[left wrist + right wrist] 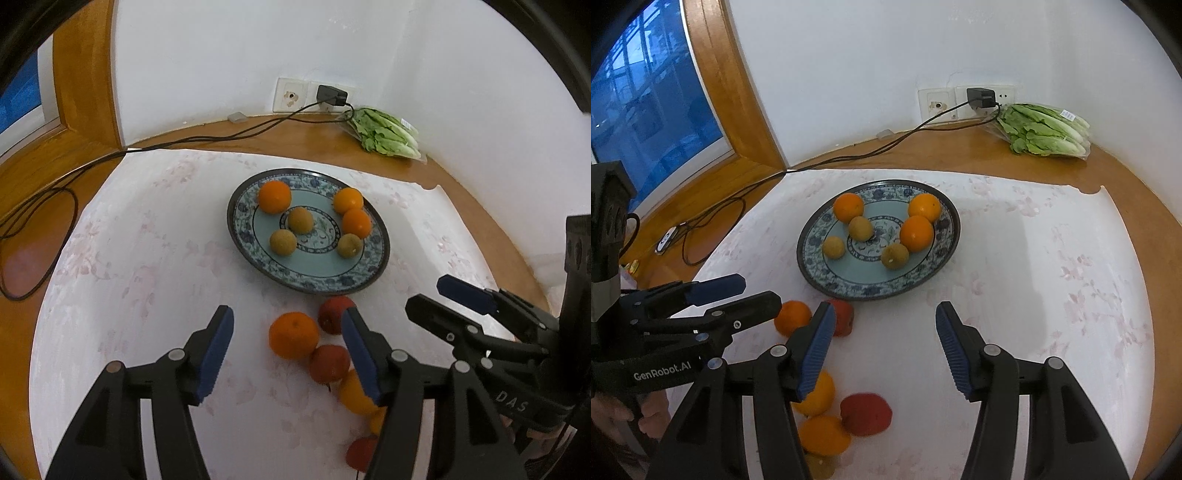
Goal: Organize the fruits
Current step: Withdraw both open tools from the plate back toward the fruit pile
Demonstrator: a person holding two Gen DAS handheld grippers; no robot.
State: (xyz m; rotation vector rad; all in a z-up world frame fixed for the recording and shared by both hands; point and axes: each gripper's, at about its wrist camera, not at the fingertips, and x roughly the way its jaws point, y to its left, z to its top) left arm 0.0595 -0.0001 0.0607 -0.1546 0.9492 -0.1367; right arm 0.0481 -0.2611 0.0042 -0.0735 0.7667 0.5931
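A blue patterned plate [280,271] [812,275] sits mid-table and holds three oranges [274,196] and three brownish round fruits [283,242]. Loose fruit lies on the cloth in front of it: an orange [293,335] [792,317], red fruits [330,363] [865,414] and more oranges [823,435]. My left gripper [287,354] is open and empty, low over the loose fruit, with the orange between its fingers. My right gripper [884,350] is open and empty, just right of the loose fruit; it also shows in the left wrist view [439,299].
A white floral cloth [129,258] covers the wooden table [295,140]. Bagged lettuce [386,133] [1043,129] lies at the back right corner. A black cable [207,138] runs from a wall charger [332,96] across the table's left. A window [646,110] is at left.
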